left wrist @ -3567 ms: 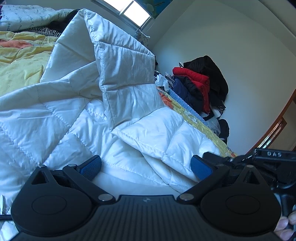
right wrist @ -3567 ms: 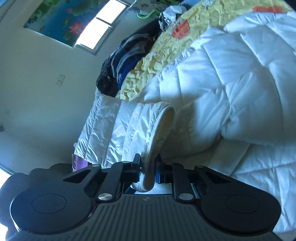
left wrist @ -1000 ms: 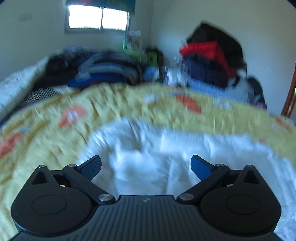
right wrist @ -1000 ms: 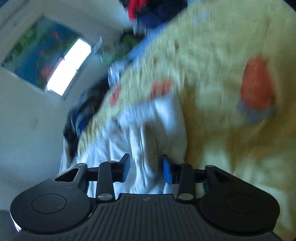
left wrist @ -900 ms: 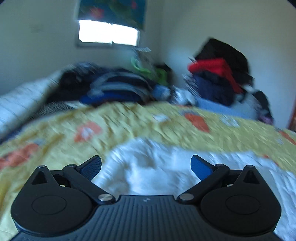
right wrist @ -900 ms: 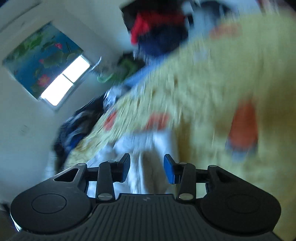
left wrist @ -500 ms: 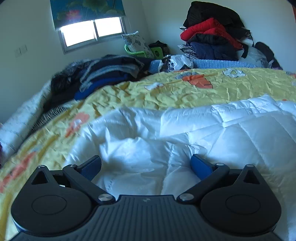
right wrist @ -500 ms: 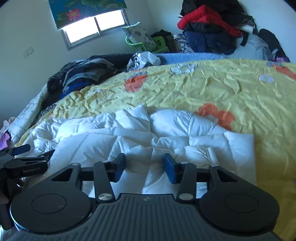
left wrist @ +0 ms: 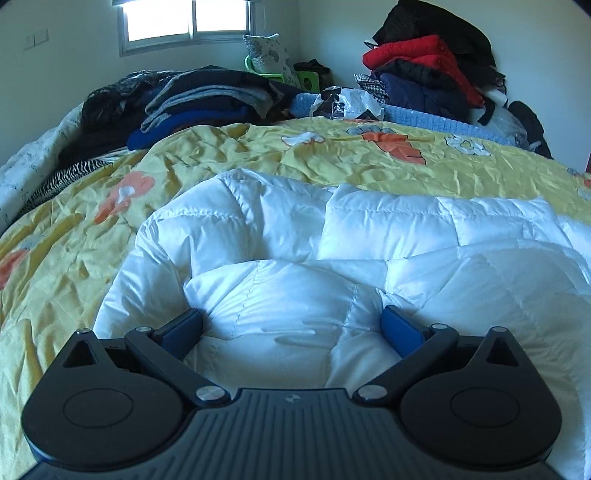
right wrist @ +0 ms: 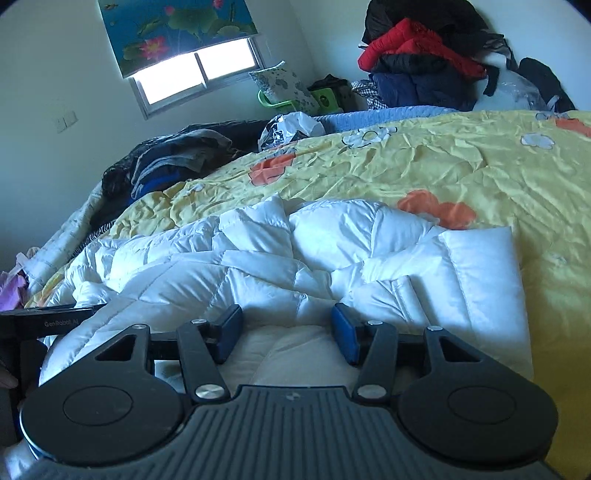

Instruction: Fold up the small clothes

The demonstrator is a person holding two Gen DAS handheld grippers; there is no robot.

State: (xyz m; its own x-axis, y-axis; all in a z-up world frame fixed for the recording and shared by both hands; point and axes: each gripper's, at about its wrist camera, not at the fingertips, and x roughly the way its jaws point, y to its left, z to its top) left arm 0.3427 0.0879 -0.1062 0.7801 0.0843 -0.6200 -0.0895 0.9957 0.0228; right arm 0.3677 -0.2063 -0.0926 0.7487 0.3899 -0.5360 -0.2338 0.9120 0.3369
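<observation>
A white quilted puffy garment (left wrist: 369, 240) lies crumpled on the yellow flowered bedspread (left wrist: 258, 155). My left gripper (left wrist: 291, 328) hovers low over its near part, jaws wide open, with a bulge of fabric between the blue pads but not pinched. In the right wrist view the same garment (right wrist: 258, 266) spreads from left to right, a flat white panel at its right end. My right gripper (right wrist: 286, 332) stands about half open over cream fabric, and its pads do not press on it. A black part of the left gripper (right wrist: 55, 321) shows at the left edge.
Dark folded clothes (left wrist: 199, 99) are stacked at the far left of the bed. Red and dark jackets (left wrist: 424, 62) pile up against the far right wall. A plastic bag (left wrist: 343, 99) and a light blue blanket edge (left wrist: 424, 114) lie between them, and a window (left wrist: 184, 18) is behind.
The right gripper, earlier shut on the garment's cream edge, has let go, widened and rolled level. The garment now lies on the bed. Both grippers sank toward it.
</observation>
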